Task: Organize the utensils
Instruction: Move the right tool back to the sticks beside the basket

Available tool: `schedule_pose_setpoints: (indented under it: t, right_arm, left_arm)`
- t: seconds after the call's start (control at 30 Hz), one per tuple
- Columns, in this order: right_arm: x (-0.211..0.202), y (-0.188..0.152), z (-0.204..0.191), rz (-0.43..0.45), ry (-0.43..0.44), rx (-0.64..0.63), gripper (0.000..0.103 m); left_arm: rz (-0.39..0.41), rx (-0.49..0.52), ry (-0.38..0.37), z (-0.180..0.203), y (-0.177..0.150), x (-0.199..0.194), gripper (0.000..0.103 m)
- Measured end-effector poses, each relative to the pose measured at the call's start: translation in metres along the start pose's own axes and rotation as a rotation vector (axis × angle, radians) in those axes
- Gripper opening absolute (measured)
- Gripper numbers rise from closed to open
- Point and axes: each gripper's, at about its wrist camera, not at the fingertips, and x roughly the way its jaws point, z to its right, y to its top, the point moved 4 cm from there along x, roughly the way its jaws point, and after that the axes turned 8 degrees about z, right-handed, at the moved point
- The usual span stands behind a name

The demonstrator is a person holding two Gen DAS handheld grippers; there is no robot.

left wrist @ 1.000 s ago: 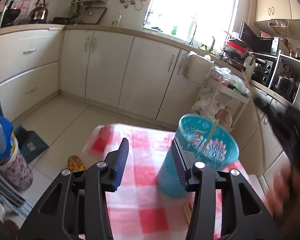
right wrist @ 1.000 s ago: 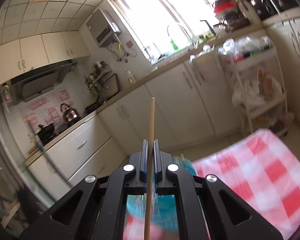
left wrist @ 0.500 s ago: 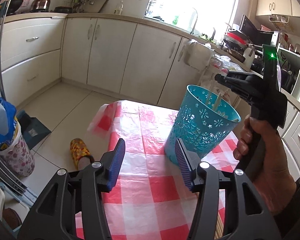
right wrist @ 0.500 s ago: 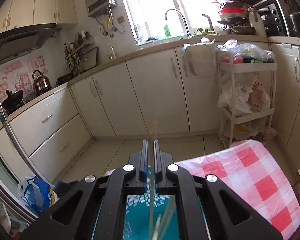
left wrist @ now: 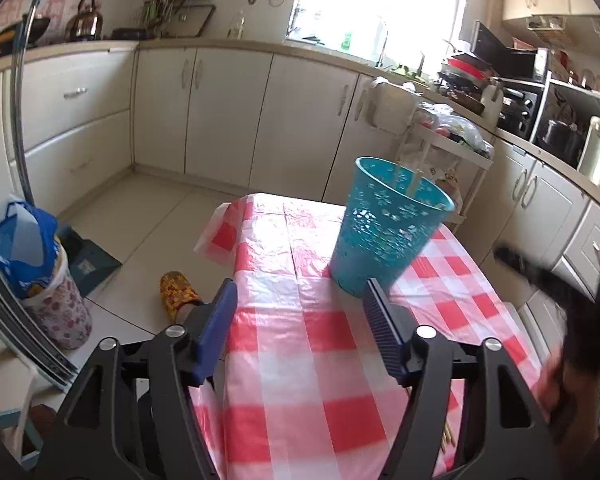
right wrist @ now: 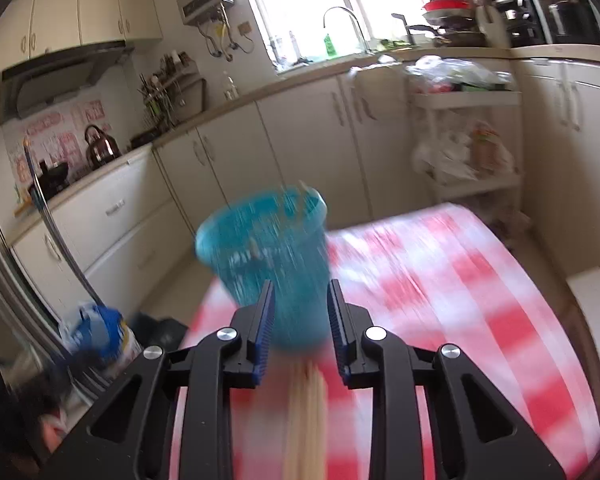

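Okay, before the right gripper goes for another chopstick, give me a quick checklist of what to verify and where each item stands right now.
1. right gripper open and empty: ok, jaws apart with nothing between them.
2. left gripper clear of the work: ok, open and short of the blue basket.
3. Basket upright on the checkered table: ok.
4. Earlier chopsticks in the basket: ok, tips show above the rim.
5. Loose chopsticks below the right gripper: ok, though how many cannot tell, blurred.
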Motion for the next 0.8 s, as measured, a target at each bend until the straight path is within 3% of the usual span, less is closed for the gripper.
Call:
schedule_pose_setpoints:
  t: [0.13, 0.27, 0.5, 0.6, 0.8]
  right_arm:
    - [-0.046, -0.039, 0.002, -0.035, -0.027, 0.025, 0.038]
    - [-0.067, -0.062, -0.007, -0.076, -0.023, -0.005, 0.038]
    - [-0.071, -0.077, -0.007, -0.137, -0.027, -0.011, 0.038]
    - [-0.069, -0.085, -0.004, -0.169, -0.034, -0.014, 0.033]
    - [-0.031, -0.093, 0.003, -0.252, -0.061, -0.06, 0.024]
  left_arm:
    - [0.003, 0.031, 0.0, 0.011, -0.005, -0.03, 0.072]
    - [-0.001, 0.06, 0.0, 0.021, -0.009, -0.054, 0.074]
    - [0.021, 0.099, 0.006, 0.031, -0.013, -0.091, 0.079]
    - [0.022, 0.107, 0.002, 0.032, -0.016, -0.102, 0.082]
    - [-0.03, 0.098, 0.022, 0.017, -0.032, -0.108, 0.083]
